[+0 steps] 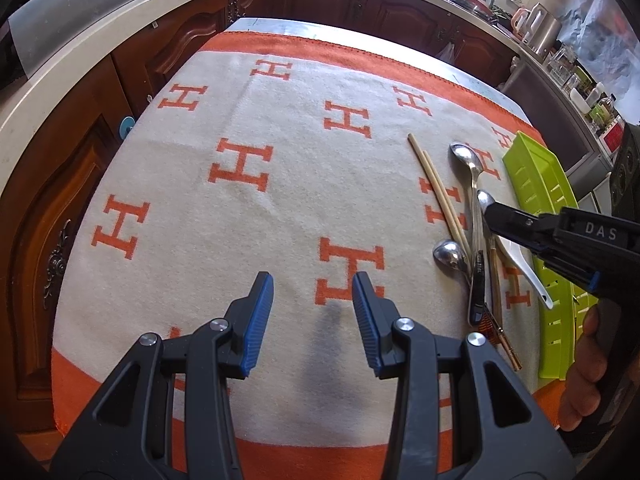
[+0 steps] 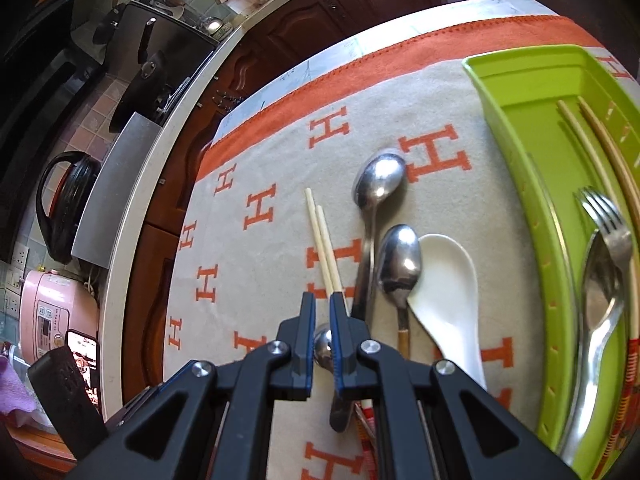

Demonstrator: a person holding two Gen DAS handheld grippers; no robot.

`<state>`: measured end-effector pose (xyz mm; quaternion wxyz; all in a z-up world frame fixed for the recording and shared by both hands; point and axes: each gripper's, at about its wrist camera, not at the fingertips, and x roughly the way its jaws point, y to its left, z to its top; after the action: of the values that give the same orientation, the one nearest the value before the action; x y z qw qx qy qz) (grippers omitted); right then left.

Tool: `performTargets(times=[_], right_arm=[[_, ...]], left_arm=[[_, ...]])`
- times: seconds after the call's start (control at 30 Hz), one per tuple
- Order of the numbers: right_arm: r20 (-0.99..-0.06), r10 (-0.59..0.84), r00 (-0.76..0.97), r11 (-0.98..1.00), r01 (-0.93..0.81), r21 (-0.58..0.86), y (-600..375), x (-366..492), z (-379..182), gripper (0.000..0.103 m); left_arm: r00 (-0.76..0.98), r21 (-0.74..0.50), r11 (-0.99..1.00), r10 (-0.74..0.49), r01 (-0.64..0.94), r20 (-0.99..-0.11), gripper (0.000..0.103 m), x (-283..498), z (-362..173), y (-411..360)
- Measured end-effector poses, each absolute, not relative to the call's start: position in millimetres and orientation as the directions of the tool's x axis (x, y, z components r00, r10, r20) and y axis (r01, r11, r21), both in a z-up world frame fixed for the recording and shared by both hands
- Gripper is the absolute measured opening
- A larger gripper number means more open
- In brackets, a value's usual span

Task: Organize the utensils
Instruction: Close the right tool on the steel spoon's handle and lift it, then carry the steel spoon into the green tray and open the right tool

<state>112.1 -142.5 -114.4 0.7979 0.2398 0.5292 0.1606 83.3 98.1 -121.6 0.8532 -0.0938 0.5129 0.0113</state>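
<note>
Utensils are partly sorted: the green tray (image 2: 516, 128) at the right side of the tabletop already holds a fork (image 2: 608, 216), a large metal spoon (image 2: 600, 300) and some chopsticks (image 2: 588, 148), while a cluster is left out on the orange-and-cream blanket (image 1: 240, 220) just beside the tray. That cluster, as the right wrist view shows it, is a pair of pale chopsticks (image 2: 322, 240), a long-handled metal spoon (image 2: 380, 180), a second metal spoon (image 2: 400, 260), a white ceramic spoon (image 2: 448, 280) touching it, and a third metal spoon (image 1: 450, 254) lying with its bowl toward the near end; a wooden-handled piece lies among them too. So the job looks somewhat under halfway done, with about five or six pieces left to move. The right gripper (image 2: 322, 320) hangs directly over this cluster, its jaws nearly closed with only a narrow slit between them and nothing visibly pinched; the third spoon's bowl shows through the slit below. The left gripper (image 1: 314, 312) hovers part-open and empty over bare blanket, well apart from the pieces, which lie off to its right.
</note>
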Motion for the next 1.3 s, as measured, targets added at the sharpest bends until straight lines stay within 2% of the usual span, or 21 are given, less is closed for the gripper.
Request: performTargets(times=[0.17, 0.6, 0.67, 0.73, 0.87, 0.93, 1.3], right_arm=[[-0.783, 0.493, 0.380, 0.839, 0.031, 0.543, -148.6, 110.5, -120.9, 0.020], [-0.800, 0.451, 0.395, 0.862, 0.041, 0.506, -133.7, 125.5, -135.6, 0.020], [-0.809, 0.425, 0.406, 0.878, 0.032, 0.477, -130.7, 126.6, -134.6, 0.018], [-0.822, 0.391, 0.415, 0.898, 0.021, 0.439, -128.2, 127.3, -133.7, 0.010], [-0.827, 0.330, 0.455, 0.931, -0.009, 0.366, -123.0, 123.7, -127.0, 0.008], [-0.819, 0.329, 0.471, 0.933, -0.027, 0.359, -122.3, 122.4, -121.9, 0.002], [-0.775, 0.369, 0.513, 0.919, -0.075, 0.387, -129.4, 105.5, -98.6, 0.002]], left_arm=[[0.475, -0.150, 0.982, -0.080, -0.111, -0.876, 0.038, 83.4, -121.5, 97.2], [0.472, -0.150, 0.982, -0.077, -0.118, -0.878, 0.038, 83.0, -122.9, 98.6], [0.466, -0.150, 0.982, -0.079, -0.118, -0.881, 0.038, 83.6, -124.7, 98.5], [0.463, -0.151, 0.982, -0.080, -0.117, -0.883, 0.038, 83.1, -126.3, 97.7], [0.463, -0.148, 0.983, -0.081, -0.112, -0.883, 0.038, 82.1, -127.0, 95.9], [0.464, -0.148, 0.983, -0.080, -0.111, -0.882, 0.038, 81.6, -126.5, 95.6], [0.474, -0.132, 0.985, -0.065, -0.109, -0.878, 0.038, 73.7, -118.8, 91.2]])
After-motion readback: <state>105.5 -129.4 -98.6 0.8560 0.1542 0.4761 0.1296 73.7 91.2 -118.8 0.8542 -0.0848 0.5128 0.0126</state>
